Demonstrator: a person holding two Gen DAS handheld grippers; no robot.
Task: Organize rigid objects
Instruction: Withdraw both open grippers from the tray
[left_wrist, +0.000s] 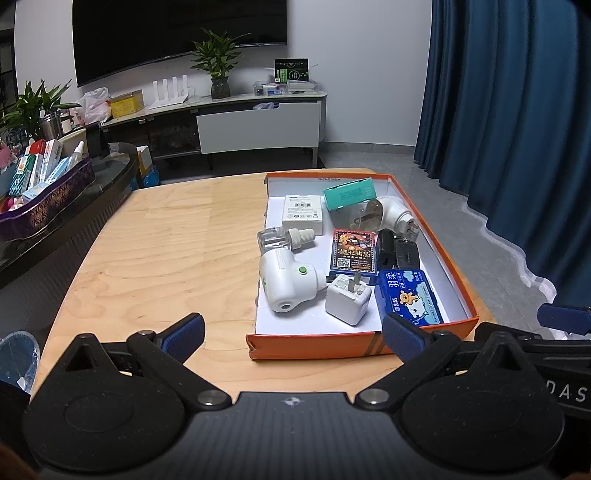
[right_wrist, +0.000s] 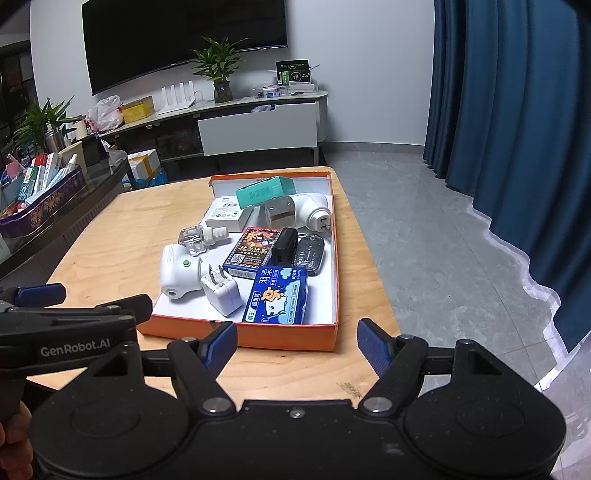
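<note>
The fingers of the left gripper and those of the right gripper are spread wide and empty, held before the near wall of the orange box at the desk's right edge. From left to right in the box's near row, a white plug-in vaporizer, a white charger and a blue tissue pack are seen. The hard items are judged light, stiff and smooth; the charger is best taken across its flat sides, clear of the prongs.
</note>
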